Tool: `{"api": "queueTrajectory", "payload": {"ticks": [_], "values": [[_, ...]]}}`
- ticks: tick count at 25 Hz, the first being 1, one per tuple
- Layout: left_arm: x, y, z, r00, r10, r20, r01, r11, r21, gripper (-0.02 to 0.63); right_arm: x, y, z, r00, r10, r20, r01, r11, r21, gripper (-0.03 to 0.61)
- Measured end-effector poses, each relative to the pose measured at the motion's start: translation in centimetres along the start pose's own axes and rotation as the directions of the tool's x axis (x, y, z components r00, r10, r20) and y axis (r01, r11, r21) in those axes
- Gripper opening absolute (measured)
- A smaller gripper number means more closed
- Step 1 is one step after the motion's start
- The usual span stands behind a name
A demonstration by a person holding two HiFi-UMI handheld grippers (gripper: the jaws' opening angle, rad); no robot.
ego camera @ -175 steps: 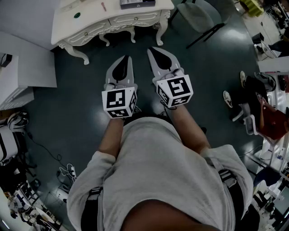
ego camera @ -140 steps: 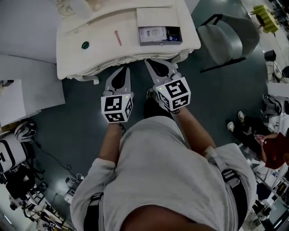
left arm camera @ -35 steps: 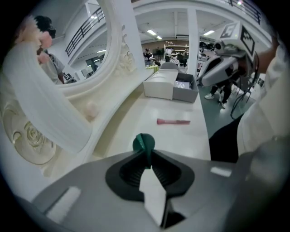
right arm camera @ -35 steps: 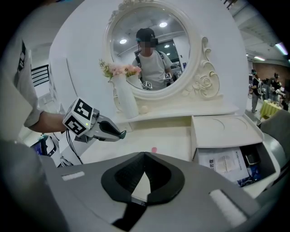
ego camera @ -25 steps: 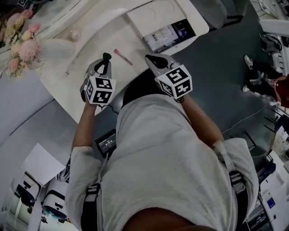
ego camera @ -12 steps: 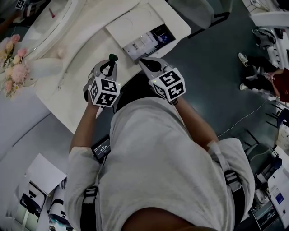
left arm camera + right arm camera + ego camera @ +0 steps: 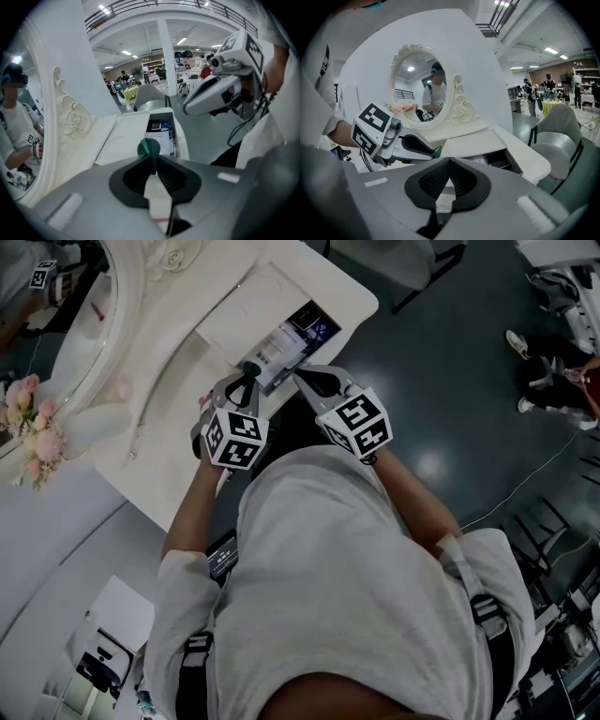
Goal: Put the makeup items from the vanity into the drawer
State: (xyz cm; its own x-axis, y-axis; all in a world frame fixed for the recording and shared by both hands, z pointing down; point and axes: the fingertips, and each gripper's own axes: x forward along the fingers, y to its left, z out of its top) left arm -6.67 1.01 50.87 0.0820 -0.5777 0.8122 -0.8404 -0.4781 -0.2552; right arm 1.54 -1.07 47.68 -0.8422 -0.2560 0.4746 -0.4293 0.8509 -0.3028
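At the far left of the head view, pink flowers (image 7: 41, 441) sit beside the oval mirror (image 7: 58, 329), both on the white vanity (image 7: 173, 381). The right gripper view shows the mirror (image 7: 419, 91) in its carved white frame, with a person reflected in it.

A bit of pink (image 7: 202, 400) shows on the vanity top at the left gripper's left edge; too small to identify.

Left gripper (image 7: 247, 378): jaws parted only narrowly, tips pinching a small dark green makeup item (image 7: 250, 367). In its own view the round green piece (image 7: 148, 147) sticks up past the tips of the gripper (image 7: 153, 163), clamped edge-on between the ribbed pads. From above, it sits at the near end of the open drawer.

Drawer (image 7: 323, 315): pulled out of the vanity at its right end, with a white box and dark things inside. It lies straight ahead in the left gripper view (image 7: 177, 137).

Right gripper (image 7: 305, 377): just beside the left one, at the drawer's near right edge. Jaws (image 7: 449, 164) fully together, nothing between them.

Grey chair (image 7: 384, 257) on the dark floor beyond the vanity, upper right.
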Motion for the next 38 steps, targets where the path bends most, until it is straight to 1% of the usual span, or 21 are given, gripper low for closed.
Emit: {"api": "queueTrajectory", "payload": {"ticks": [5, 9, 12, 17, 21, 23, 27, 33, 38], "values": [[1.8, -0.6, 2.7, 1.000, -0.002, -0.030, 0.003, 0.999, 0.035, 0.045, -0.7, -3.0, 0.1, 1.000, 0.009, 0.018, -0.010, 1.000, 0.025, -0.001], [3.1, -0.6, 4.4, 0.999, 0.005, -0.046, -0.004, 1.000, 0.019, 0.046, -1.2, -5.4, 0.3, 1.000, 0.014, 0.026, -0.015, 0.999, 0.032, 0.000], [4.2, -1.2, 5.3, 0.998, 0.001, -0.067, 0.002, 0.999, 0.039, 0.046, -1.6, -6.9, 0.0, 0.999, 0.022, 0.024, -0.023, 0.999, 0.040, -0.002], [6.4, -2.3, 7.1, 0.996, -0.006, -0.092, 0.011, 0.998, 0.058, 0.046, -2.1, -9.1, -0.4, 0.999, 0.054, 0.003, -0.054, 0.998, 0.032, -0.002], [8.7, -2.7, 8.1, 0.992, -0.020, -0.123, 0.032, 0.994, 0.101, 0.048, -2.6, -11.2, -0.1, 0.999, 0.054, 0.000, -0.054, 0.998, 0.014, -0.002], [9.5, -2.9, 8.5, 0.991, -0.020, -0.135, 0.035, 0.993, 0.115, 0.048, -2.9, -12.1, -0.2, 0.999, 0.053, -0.006, -0.053, 0.999, 0.011, -0.002], [11.3, -3.2, 8.9, 0.986, -0.027, -0.164, 0.046, 0.992, 0.115, 0.048, -3.6, -13.9, -0.7, 0.999, 0.048, -0.015, -0.047, 0.999, 0.019, -0.002], [13.4, -3.5, 9.3, 0.980, -0.045, -0.194, 0.070, 0.990, 0.121, 0.051, -4.2, -15.7, -1.4, 1.000, 0.027, -0.013, -0.026, 0.998, 0.058, -0.002], [15.3, -3.5, 9.3, 0.973, -0.038, -0.228, 0.077, 0.983, 0.165, 0.055, -4.8, -16.8, -1.7, 1.000, 0.013, -0.009, -0.012, 0.997, 0.078, 0.000]]}}
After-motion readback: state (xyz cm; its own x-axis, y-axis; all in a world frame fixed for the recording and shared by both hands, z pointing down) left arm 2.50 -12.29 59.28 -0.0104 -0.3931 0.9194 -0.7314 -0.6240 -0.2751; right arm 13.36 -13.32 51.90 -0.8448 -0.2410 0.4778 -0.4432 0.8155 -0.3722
